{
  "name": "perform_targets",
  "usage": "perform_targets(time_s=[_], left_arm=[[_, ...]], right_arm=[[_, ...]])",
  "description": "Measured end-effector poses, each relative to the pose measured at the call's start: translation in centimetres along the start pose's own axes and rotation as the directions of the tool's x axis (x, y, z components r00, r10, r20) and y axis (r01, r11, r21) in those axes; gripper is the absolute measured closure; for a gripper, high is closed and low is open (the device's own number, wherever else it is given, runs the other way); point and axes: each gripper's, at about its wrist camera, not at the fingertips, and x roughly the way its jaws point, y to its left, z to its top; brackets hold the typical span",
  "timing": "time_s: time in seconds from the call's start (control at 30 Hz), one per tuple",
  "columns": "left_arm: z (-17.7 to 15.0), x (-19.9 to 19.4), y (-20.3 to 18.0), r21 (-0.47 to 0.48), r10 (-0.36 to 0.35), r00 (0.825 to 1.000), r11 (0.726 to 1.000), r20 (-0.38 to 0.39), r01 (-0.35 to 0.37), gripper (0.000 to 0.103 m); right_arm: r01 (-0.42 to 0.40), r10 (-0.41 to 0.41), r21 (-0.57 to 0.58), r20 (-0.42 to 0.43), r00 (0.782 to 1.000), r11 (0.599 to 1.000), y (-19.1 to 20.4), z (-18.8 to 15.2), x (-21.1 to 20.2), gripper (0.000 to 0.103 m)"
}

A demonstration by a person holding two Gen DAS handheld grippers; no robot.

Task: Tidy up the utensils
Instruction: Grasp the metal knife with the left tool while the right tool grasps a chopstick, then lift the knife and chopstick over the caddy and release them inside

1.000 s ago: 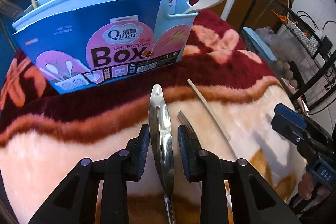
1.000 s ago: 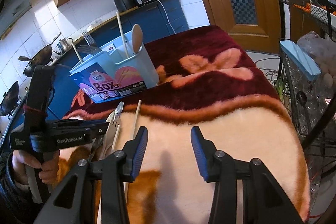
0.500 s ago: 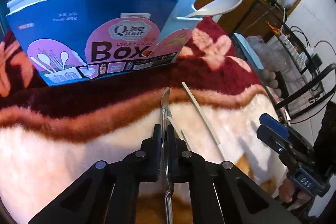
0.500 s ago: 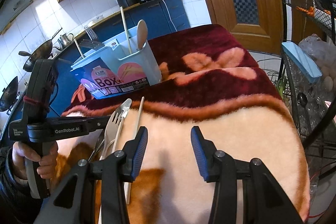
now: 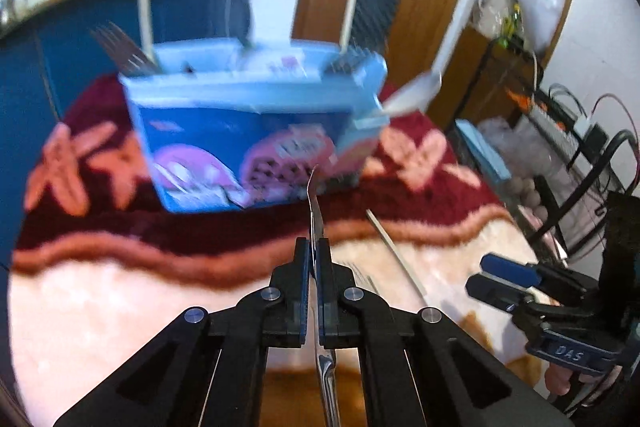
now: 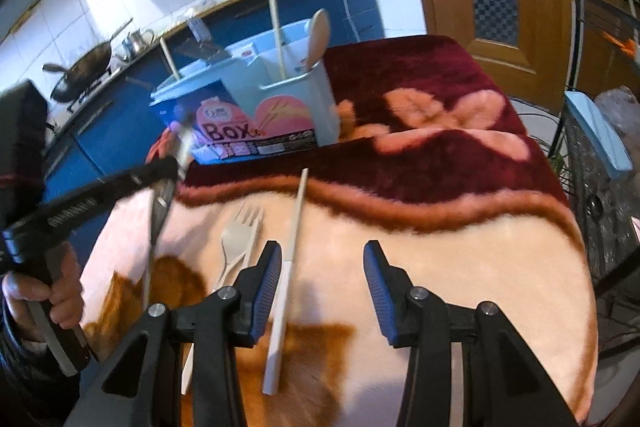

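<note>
Utensils lie and stand across a blanket-covered table, its fleece maroon farther off and peach near the claws. Ahead of both claws stands the blue chopsticks box, with forks, chopsticks and a pale spoon upright in its compartments. The right claw hovers half open above the fleece with nothing between its pads. Just left of its left pad lies a cream chopstick, and farther left a cream fork. The left claw is clamped on a metal spoon, held edge-on and clear of the fleece, bowl end pointing toward the box.
</note>
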Motion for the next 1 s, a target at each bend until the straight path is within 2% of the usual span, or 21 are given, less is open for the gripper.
perform_targets(time_s=[0.07, 0.2, 0.3, 0.37, 0.57, 0.77, 0.83, 0.93, 1.0], left_arm=[[0.1, -1.4, 0.5, -0.004, 0.022, 0.998, 1.000, 0.059, -0.022, 0.100], [0.3, -3.7, 1.4, -0.015, 0.045, 0.987, 0.999, 0.153, -0.043, 0.100], [0.4, -5.1, 1.7, -0.018, 0.053, 0.976, 0.999, 0.212, -0.050, 0.100], [0.4, -5.6, 1.8, -0.022, 0.061, 0.971, 0.998, 0.233, -0.057, 0.100], [0.3, -6.2, 2.0, -0.018, 0.081, 0.964, 0.997, 0.253, -0.079, 0.100], [0.4, -6.2, 2.7, -0.038, 0.085, 0.965, 0.996, 0.248, -0.078, 0.100], [0.4, -6.3, 2.7, -0.039, 0.084, 0.964, 0.996, 0.250, -0.077, 0.100], [0.5, -6.6, 2.9, -0.043, 0.084, 0.962, 0.996, 0.261, -0.076, 0.100], [0.7, -6.9, 2.9, -0.047, 0.083, 0.958, 0.996, 0.274, -0.073, 0.100]], right_arm=[[-0.011, 0.011, -0.016, -0.034, 0.999, 1.000, 0.4, 0.4, 0.7, 0.057], [-0.024, 0.019, -0.051, -0.097, 0.995, 0.998, 1.3, 1.4, 1.9, 0.074], [-0.020, 0.010, -0.065, -0.146, 0.989, 0.998, 1.8, 2.4, 3.1, 0.079], [-0.025, 0.013, -0.063, -0.183, 0.983, 0.998, 2.1, 2.9, 3.9, 0.082], [-0.002, -0.024, -0.097, -0.260, 0.965, 0.995, 3.0, 3.7, 6.0, 0.084], [0.005, -0.035, -0.116, -0.260, 0.965, 0.993, 3.1, 3.8, 6.8, 0.084], [0.018, -0.051, -0.136, -0.243, 0.969, 0.991, 3.2, 3.7, 6.7, 0.091], [-0.006, -0.017, -0.102, -0.216, 0.976, 0.995, 2.5, 3.7, 6.3, 0.097], [-0.026, 0.013, -0.064, -0.191, 0.982, 0.998, 1.9, 3.7, 5.7, 0.097]])
